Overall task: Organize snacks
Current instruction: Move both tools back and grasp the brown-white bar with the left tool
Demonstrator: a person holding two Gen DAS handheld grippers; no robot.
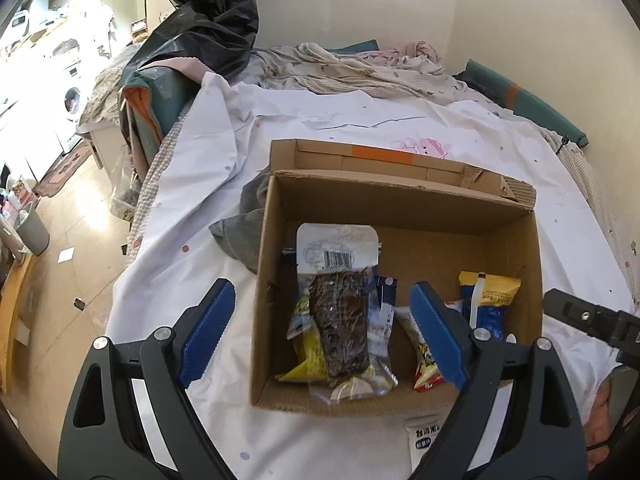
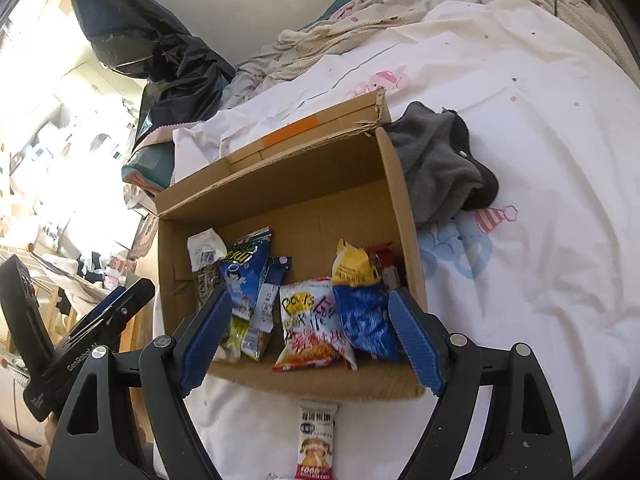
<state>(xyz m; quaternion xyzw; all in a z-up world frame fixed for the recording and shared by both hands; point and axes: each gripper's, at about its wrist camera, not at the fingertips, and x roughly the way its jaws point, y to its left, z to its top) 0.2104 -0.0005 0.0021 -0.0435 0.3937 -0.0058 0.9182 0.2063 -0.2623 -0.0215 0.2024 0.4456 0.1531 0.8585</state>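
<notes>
Cardboard box on bed, several snack packets already inside. Left gripper and right gripper above box, jaws apart, holding nothing. One snack bar outside, just beside near wall. Next, probably: lower right gripper, clamp bar, put into box.

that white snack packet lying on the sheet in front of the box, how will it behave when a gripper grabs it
The white snack packet is a flat sealed wrapper, so probably light and somewhat floppy. Its glossy film may slip between the pads. Lying flat on the soft bed sheet, it will likely sink or slide when pushed, not roll.
</notes>
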